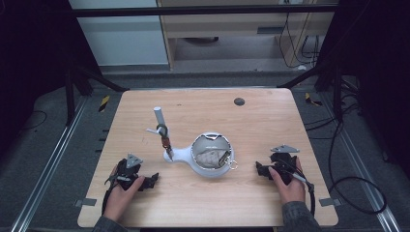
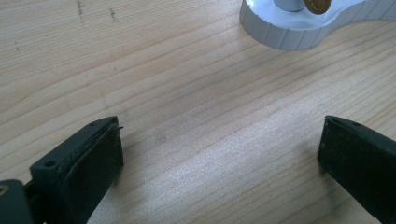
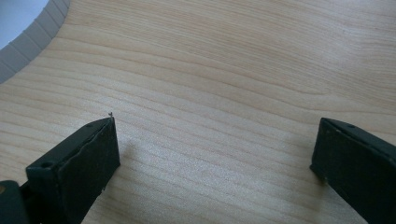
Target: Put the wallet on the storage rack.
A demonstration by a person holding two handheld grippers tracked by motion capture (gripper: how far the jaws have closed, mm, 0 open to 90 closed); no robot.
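A white round holder (image 1: 211, 155) with a ribbed rim sits mid-table, with a crumpled pale item inside and a metal ring at its right side. A short arm at its left carries an upright post (image 1: 159, 117) with dark and brown pieces hung on it. My left gripper (image 1: 151, 181) rests on the table at the near left, jaws wide apart over bare wood, with the holder's ribbed edge (image 2: 285, 39) ahead. My right gripper (image 1: 261, 169) lies at the near right, also open with nothing between its jaws; the holder's rim (image 3: 28, 39) shows at its upper left.
A wooden table (image 1: 261, 116) has a small dark round plug (image 1: 239, 101) near its far edge. Black frame bars and cables surround it. A cable (image 1: 309, 191) trails from the right gripper along the table's right side.
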